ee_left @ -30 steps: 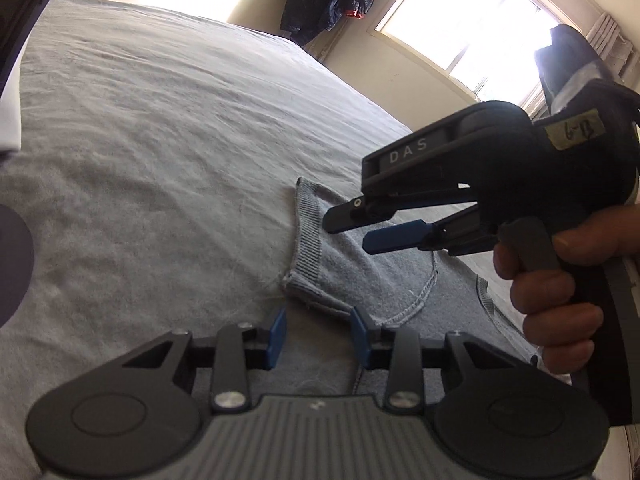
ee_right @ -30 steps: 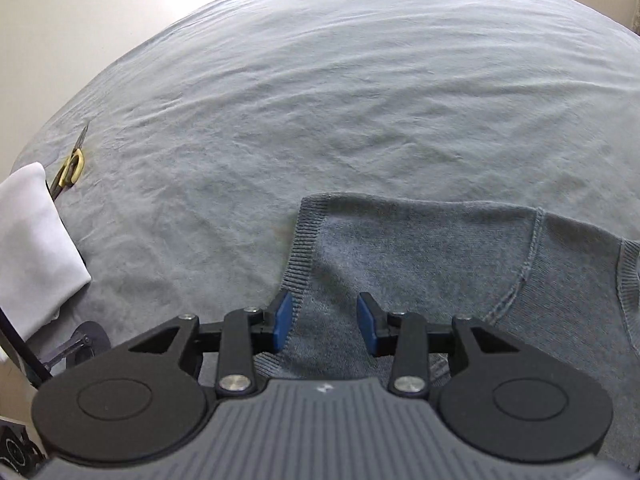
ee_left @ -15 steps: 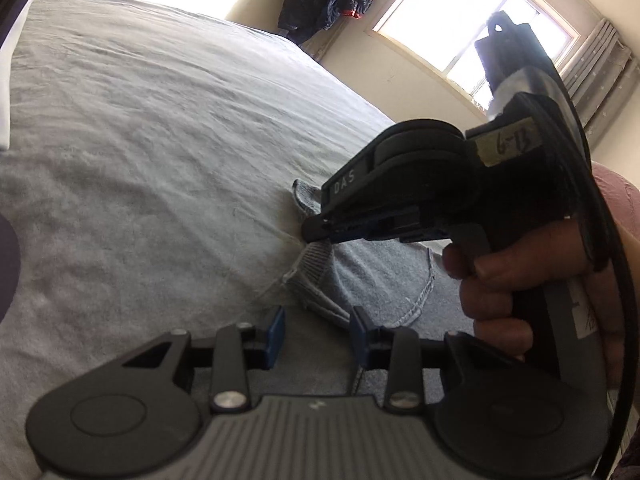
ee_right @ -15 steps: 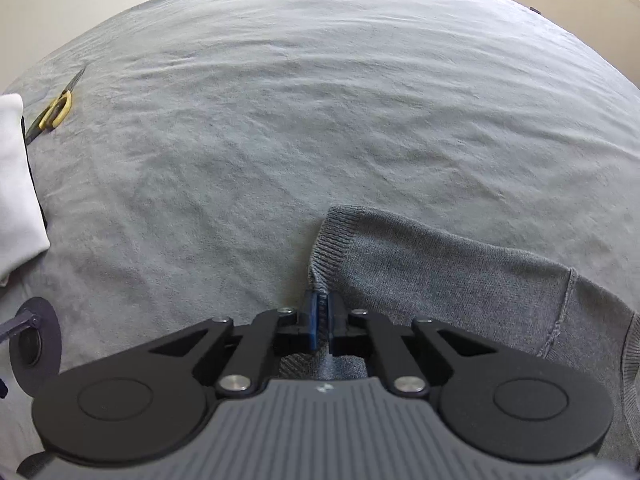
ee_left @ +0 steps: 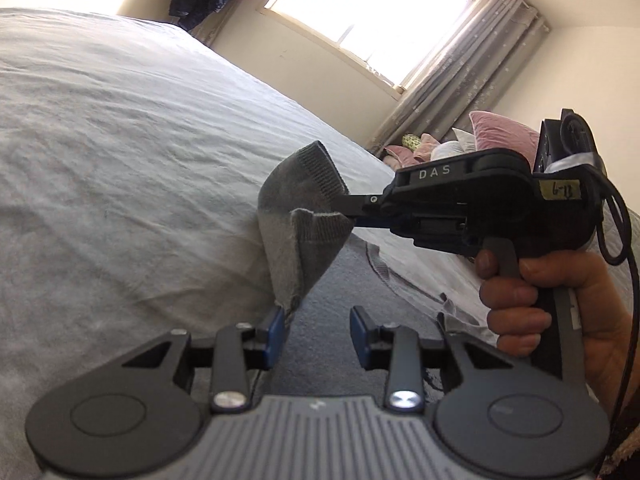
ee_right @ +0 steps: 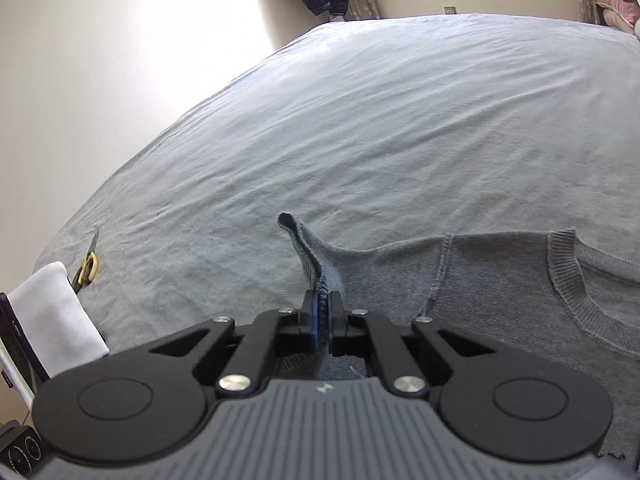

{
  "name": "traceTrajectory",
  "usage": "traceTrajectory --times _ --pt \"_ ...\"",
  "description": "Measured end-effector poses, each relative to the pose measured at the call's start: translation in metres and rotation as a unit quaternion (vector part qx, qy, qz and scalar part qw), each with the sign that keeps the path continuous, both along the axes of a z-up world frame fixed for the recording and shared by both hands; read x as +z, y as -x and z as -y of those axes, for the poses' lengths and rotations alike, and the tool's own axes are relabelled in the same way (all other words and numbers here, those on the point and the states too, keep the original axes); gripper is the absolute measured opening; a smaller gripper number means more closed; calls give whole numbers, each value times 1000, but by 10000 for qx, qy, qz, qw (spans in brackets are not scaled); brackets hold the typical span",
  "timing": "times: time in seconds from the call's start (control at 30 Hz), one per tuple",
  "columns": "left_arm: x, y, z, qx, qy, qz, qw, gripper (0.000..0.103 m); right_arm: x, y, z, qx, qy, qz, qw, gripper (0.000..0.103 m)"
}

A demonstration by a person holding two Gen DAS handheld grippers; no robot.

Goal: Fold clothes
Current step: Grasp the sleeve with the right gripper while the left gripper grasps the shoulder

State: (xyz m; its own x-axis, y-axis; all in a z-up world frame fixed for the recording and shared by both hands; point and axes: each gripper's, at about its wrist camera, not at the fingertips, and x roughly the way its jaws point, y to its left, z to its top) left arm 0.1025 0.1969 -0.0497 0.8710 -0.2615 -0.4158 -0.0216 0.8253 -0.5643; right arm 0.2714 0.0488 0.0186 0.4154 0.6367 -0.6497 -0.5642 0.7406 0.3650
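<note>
A grey knitted sweater (ee_right: 500, 292) is spread on the pale grey bedsheet (ee_right: 360, 120), its ribbed cuff (ee_left: 308, 204) lifted clear of the sheet. The cuff is pinched between the pressed-together blue pads of the right gripper (ee_right: 321, 314). The left gripper (ee_left: 316, 334) is held spread below, at 6 o'clock of the cuff, with fabric touching its left pad. Yellow-handled scissors (ee_right: 87, 268) are seen at 9 o'clock.

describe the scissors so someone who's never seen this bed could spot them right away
Start from the big grey bed sheet in the right wrist view and go to its near left edge. Beside the folded white cloth lie the scissors, the only thing with yellow handles.
</note>
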Motion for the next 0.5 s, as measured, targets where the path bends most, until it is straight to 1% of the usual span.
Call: traceTrajectory --times 0.1,0.23,0.4,0.5 --pt "4 0 4 -380 44 114 9992 36 -4 -2 32 -287 -173 -114 9994 5" --pt "8 -1 8 -884 159 169 9958 36 -17 -1 71 -620 -375 -275 9970 5" --pt "6 -8 12 -1273 97 20 9918 36 -40 2 115 -1083 -569 -517 9911 5" --pt "2 -10 15 -1365 1 -64 9906 36 -55 4 129 -1277 -610 -641 9879 5"
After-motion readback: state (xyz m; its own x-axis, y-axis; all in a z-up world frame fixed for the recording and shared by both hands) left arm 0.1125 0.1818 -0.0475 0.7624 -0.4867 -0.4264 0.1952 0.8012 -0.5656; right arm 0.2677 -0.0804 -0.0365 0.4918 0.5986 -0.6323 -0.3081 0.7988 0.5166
